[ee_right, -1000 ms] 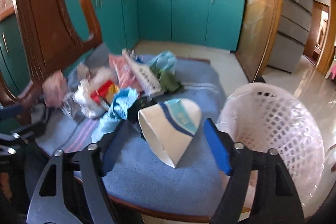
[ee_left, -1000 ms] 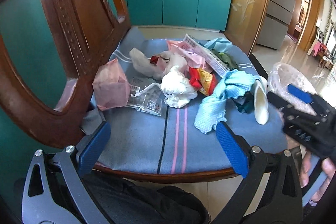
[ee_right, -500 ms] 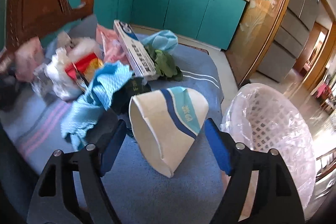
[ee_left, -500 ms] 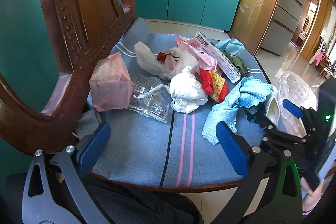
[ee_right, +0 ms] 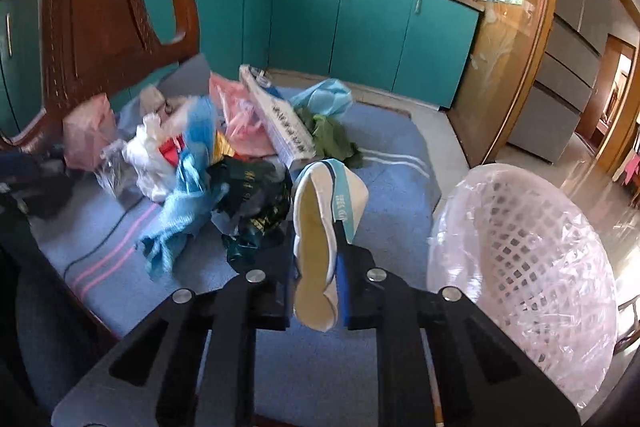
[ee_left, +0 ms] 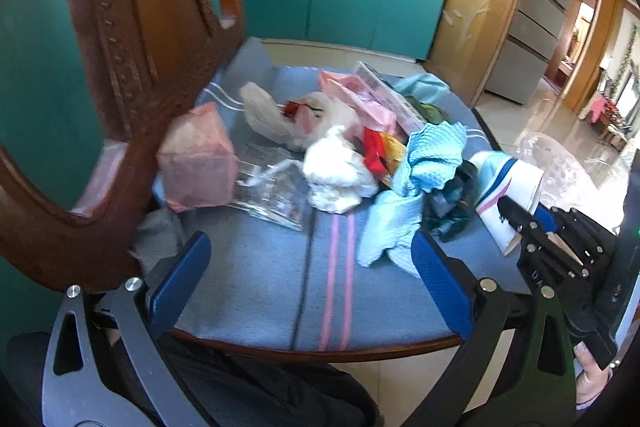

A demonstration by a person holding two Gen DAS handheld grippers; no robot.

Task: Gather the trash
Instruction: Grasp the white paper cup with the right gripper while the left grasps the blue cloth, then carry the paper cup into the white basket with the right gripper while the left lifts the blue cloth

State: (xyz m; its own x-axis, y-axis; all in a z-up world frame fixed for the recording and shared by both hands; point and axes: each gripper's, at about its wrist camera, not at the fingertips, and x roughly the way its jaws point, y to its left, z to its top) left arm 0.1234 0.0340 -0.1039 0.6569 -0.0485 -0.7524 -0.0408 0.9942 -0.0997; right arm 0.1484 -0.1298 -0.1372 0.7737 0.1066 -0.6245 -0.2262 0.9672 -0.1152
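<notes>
The right tool (ee_right: pixel 316 291) is now clamping the white paper cup with blue and teal stripes (ee_right: pixel 326 211); half a second earlier its blue pads were standing wide on either side of the cup, which was lying untouched on the blue striped cloth of the chair seat (ee_right: pixel 396 155). The cup is being squeezed flat, its cream interior facing the camera. This indicates that the pick is complete and that transfer to the white lattice plastic basket lined with a clear bag (ee_right: pixel 520 247), standing just beside the seat on the right, is probably the next step.

The left tool (ee_left: pixel 312 283) is hovering with its jaws apart and nothing between them, over the near edge of the seat.

The remaining trash pile (ee_left: pixel 340 155) is sitting mid-seat: pink bags, white crumpled plastic, a red wrapper, light blue cloths.

Whether the cup is lifting clear of the cloth is hard to judge. The basket's base is cut off, and the dark green wrapper (ee_right: pixel 256 203) is partly hidden behind the right tool.
</notes>
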